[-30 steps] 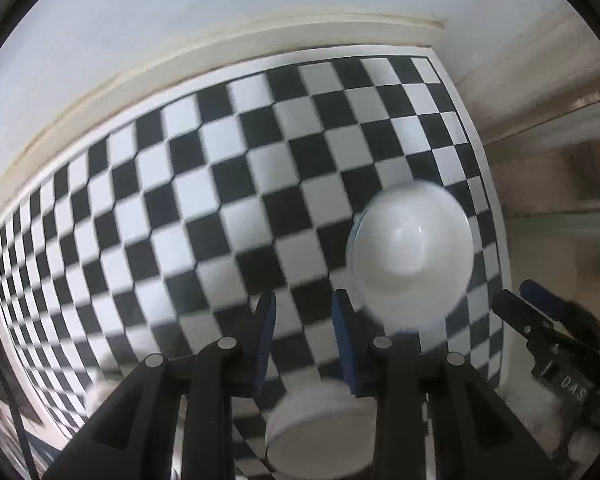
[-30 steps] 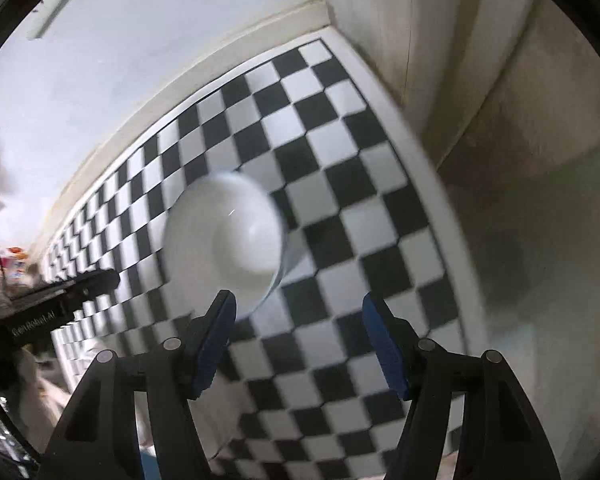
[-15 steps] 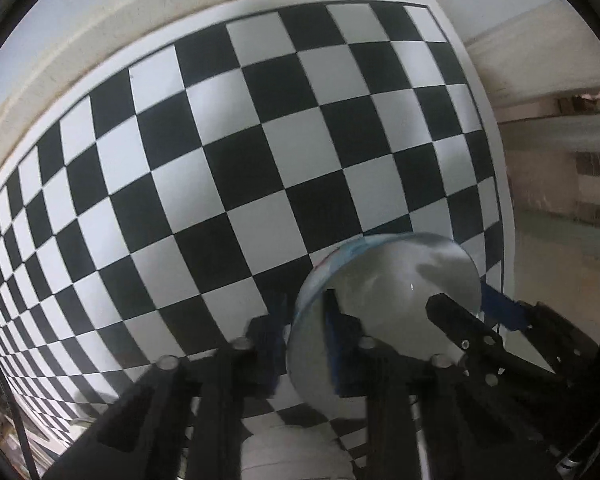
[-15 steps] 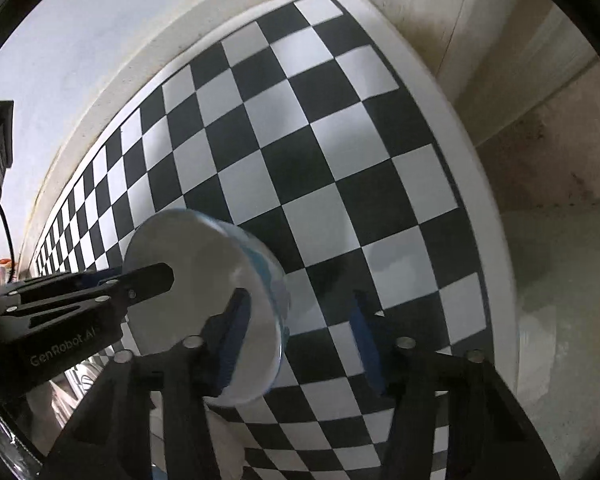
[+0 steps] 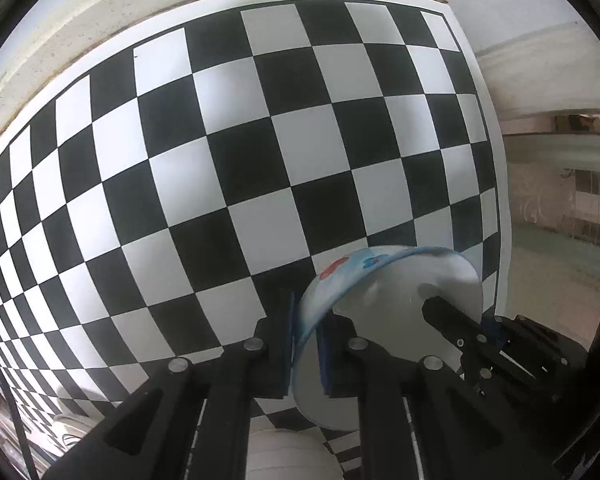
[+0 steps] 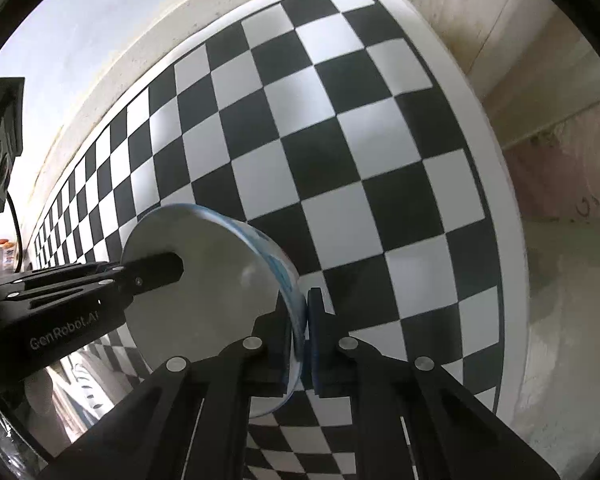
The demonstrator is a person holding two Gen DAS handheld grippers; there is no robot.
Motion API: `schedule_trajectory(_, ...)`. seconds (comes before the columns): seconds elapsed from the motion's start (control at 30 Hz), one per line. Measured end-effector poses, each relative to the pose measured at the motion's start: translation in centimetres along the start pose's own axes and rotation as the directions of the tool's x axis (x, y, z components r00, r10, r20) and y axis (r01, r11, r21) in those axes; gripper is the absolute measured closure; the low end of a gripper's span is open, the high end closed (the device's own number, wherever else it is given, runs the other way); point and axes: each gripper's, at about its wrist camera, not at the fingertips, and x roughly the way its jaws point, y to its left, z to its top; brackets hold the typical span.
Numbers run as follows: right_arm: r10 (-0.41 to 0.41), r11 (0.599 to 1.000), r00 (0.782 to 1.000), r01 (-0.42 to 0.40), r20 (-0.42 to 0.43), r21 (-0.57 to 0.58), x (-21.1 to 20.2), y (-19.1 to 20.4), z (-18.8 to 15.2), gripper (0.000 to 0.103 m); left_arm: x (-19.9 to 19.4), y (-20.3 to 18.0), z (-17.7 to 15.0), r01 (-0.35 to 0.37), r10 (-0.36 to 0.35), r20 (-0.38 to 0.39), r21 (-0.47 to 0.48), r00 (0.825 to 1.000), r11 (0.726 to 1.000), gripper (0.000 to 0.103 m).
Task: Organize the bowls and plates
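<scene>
A white bowl with a pale blue patterned outside is held above the checkered table. My left gripper is shut on its left rim. My right gripper is shut on the opposite rim, and the bowl fills the left of that view. Each gripper shows in the other's view: the right one at the bowl's right edge, the left one over the bowl's inside.
Another white dish lies below the left gripper at the near table edge. More dishware shows dimly at the lower left of the right wrist view. The table ends at its right edge, with a wall behind.
Both grippers have closed on the bowl's rim from opposite sides. The bowl, resting on the table a second ago, is now tilted and held between them.
</scene>
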Motion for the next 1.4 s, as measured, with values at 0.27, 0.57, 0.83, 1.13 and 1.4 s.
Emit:
schedule_trajectory(0.27,0.02,1.0,1.0,-0.021,0.011,0.004,-1.2,0.3,0.0,0.095,-1.9,-1.2,-1.3,-0.013,0.012,0.036,0.019,0.999,1.0,0.095)
schedule_trajectory(0.57,0.039,0.999,0.999,-0.038,0.026,-0.015,-3.9,1.5,-1.2,0.096,-4.7,-2.3,-2.4,-0.043,0.04,0.074,0.034,0.996,0.999,0.095)
schedule_trajectory(0.83,0.034,0.998,0.998,-0.031,0.051,-0.049,-7.0,3.2,-4.8,0.096,-7.5,-1.5,-4.9,-0.051,0.046,0.102,0.045,0.994,0.998,0.095)
schedule_trajectory(1.13,0.055,0.997,0.996,-0.051,0.073,-0.066,-9.2,4.8,-10.1,0.096,-8.7,-0.9,-9.8,-0.049,0.041,0.134,0.06,0.99,0.997,0.095)
schedule_trajectory(1.4,0.081,0.995,0.995,-0.077,0.058,-0.067,-8.5,5.8,-14.2,0.096,-8.7,0.5,-13.3,-0.05,0.042,0.141,0.056,0.989,0.997,0.095)
